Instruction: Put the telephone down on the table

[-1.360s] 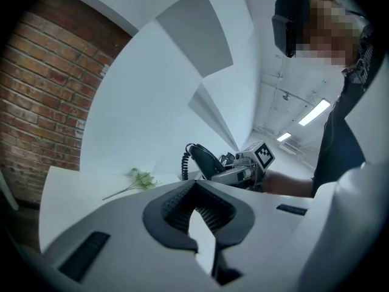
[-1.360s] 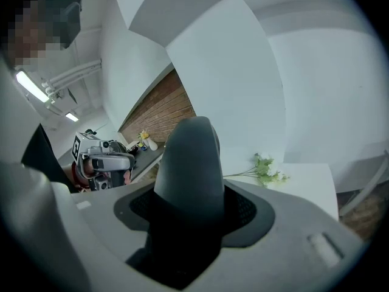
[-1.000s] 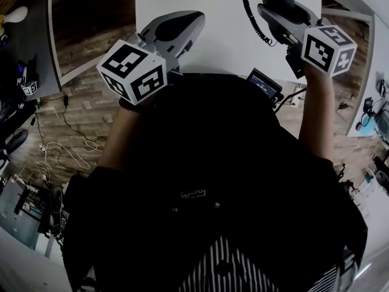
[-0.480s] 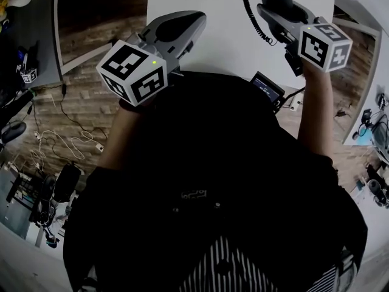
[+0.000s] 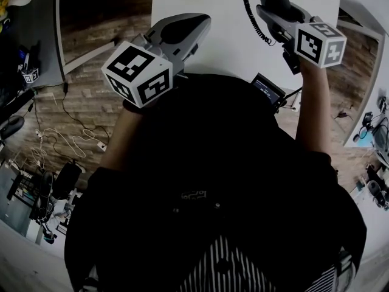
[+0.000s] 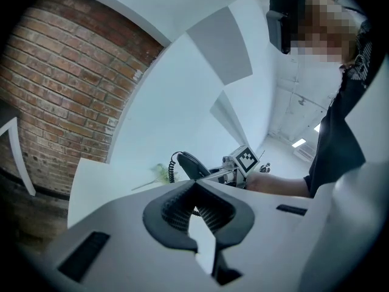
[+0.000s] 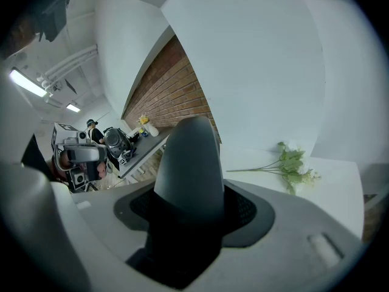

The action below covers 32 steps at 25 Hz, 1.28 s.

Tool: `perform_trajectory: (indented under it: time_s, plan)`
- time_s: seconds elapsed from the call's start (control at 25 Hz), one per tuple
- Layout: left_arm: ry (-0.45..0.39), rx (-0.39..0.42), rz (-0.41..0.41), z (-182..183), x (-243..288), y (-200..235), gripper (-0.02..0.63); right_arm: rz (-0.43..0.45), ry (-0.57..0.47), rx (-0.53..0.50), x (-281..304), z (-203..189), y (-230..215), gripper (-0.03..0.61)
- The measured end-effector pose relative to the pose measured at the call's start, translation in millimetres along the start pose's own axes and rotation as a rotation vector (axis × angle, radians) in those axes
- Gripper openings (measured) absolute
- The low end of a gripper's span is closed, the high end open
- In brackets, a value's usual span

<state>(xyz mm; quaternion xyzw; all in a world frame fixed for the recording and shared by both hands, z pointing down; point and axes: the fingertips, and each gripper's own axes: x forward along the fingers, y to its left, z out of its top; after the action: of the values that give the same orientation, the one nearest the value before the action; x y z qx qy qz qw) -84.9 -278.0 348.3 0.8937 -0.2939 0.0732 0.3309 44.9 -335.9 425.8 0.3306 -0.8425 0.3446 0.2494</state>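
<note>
Currently right tool (image 7: 185,215) grips telephone (image 7: 188,157); left tool (image 6: 196,193) closed, empty.

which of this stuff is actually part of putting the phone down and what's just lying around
Job: telephone handset, its coiled cord, right gripper holding it, white table.
Lying about: flower sprig on the table, shut left gripper, floor cables.
</note>
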Motion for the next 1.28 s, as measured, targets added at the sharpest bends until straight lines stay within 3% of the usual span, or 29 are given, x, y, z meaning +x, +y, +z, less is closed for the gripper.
perform_trajectory:
  time_s: [0.4, 1.28]
  plan:
    - [0.005, -0.021, -0.002, -2.6, 0.1, 13.0, -0.003, 0.024, 0.020, 0.061, 24.3, -8.4, -6.9, 0.275]
    - [0.048, -0.044, -0.006, -4.0, 10.9, 28.1, -0.002, -0.015, 0.098, 0.101, 58.3, -40.7, -34.2, 0.275]
